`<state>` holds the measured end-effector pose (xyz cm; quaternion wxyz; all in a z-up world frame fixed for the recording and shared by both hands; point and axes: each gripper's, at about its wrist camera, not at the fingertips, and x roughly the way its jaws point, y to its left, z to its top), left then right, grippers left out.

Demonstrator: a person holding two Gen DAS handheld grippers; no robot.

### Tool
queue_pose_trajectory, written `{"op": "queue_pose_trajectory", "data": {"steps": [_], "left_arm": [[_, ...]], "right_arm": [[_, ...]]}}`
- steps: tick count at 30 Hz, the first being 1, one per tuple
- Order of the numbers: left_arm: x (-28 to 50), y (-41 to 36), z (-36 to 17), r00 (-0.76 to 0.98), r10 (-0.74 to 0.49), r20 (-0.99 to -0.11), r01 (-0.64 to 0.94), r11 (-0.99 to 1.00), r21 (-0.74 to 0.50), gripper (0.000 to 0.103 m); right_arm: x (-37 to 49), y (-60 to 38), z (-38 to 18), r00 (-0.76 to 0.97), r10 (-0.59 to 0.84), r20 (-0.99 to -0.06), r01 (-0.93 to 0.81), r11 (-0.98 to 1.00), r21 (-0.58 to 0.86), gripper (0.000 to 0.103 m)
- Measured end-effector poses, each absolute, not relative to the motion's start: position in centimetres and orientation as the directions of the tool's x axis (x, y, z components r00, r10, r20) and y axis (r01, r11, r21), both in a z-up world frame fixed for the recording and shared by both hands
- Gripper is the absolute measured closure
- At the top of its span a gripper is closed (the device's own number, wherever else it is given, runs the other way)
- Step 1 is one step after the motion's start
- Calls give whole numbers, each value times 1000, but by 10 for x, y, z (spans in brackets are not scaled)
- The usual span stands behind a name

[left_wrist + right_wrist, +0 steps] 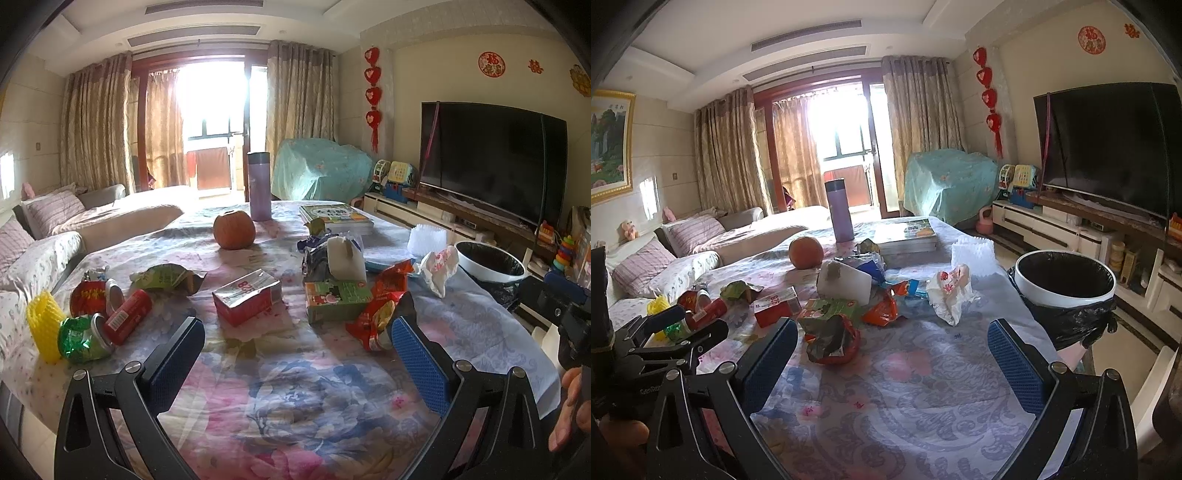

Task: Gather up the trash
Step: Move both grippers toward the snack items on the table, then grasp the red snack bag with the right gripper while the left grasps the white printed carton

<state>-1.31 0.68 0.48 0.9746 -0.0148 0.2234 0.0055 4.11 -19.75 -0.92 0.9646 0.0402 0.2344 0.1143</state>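
While both grippers hover spread and empty, left gripper [299, 332] and right gripper [894, 336] face a floral tablecloth [905, 398] in a living room. Trash: crumpled red wrapper [834, 339], cans [125, 317], cartons [245, 301]. Bin [1065, 277] just beside the table's right edge. Pumpkin [234, 229], flask [259, 186] and books [334, 214] stand behind.

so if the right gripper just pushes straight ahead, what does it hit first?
Probably the crumpled red and silver wrapper, lying on the tablecloth just ahead of the open right gripper, a bit left of centre. Dead centre looks like bare cloth until the orange wrapper; depth is hard to judge.
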Motion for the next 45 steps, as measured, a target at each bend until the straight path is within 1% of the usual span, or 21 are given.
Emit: {"op": "queue_pose_trajectory", "data": {"steps": [17, 30, 35, 39, 41, 45], "left_arm": [[-9, 9, 0, 894, 5, -449, -19, 1000, -25, 1], [15, 24, -13, 850, 26, -526, -22, 1000, 13, 1], [30, 33, -18, 840, 24, -542, -15, 1000, 22, 1], [49, 47, -21, 828, 12, -560, -15, 1000, -1, 2], [61, 56, -21, 824, 7, -566, -13, 1000, -6, 2], [86, 69, -25, 811, 19, -585, 2, 999, 34, 1]], "right_arm": [[44, -194, -13, 848, 270, -457, -223, 962, 154, 0], [65, -175, -27, 791, 313, -525, -259, 950, 175, 1], [75, -170, -36, 764, 325, -558, -266, 946, 186, 8], [85, -170, -45, 732, 342, -589, -267, 940, 213, 12], [90, -168, -49, 717, 347, -605, -270, 938, 218, 16], [100, -162, -56, 687, 361, -631, -278, 933, 230, 23]]}}
